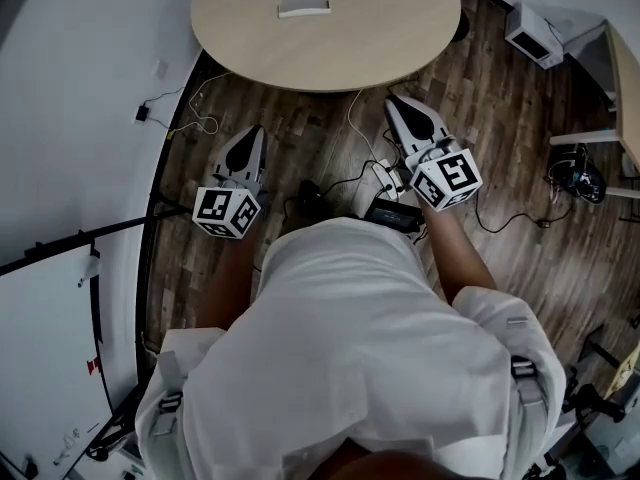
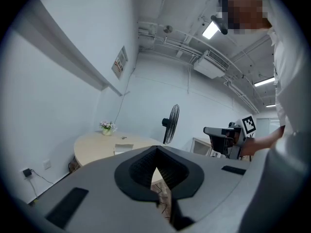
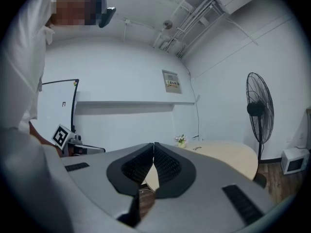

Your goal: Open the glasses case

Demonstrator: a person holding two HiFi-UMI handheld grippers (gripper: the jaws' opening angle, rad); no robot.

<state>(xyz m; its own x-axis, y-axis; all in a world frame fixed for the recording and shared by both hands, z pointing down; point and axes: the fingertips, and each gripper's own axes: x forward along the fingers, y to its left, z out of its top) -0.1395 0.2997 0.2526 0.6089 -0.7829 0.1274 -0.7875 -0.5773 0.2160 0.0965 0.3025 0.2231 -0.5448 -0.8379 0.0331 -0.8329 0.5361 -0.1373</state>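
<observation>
The glasses case [image 1: 303, 1] is a small white box lying on the round beige table [image 1: 400, 38], at its far side. It also shows in the left gripper view as a pale box [image 2: 124, 150] on the tabletop. Both grippers hang over the wooden floor, short of the table's near edge. My left gripper [image 1: 251, 132] is shut with nothing in it, jaw tips touching [image 2: 156, 150]. My right gripper [image 1: 394, 100] is shut and empty too, its tips meeting [image 3: 153, 145] just below the table edge. Neither touches the case.
Cables and a white power strip [image 1: 385, 177] lie on the floor between the grippers, beside a black adapter [image 1: 394, 214]. A standing fan [image 3: 257, 111] is right of the table. A small flower pot [image 2: 107, 126] sits on it. A whiteboard [image 1: 50, 348] stands at left.
</observation>
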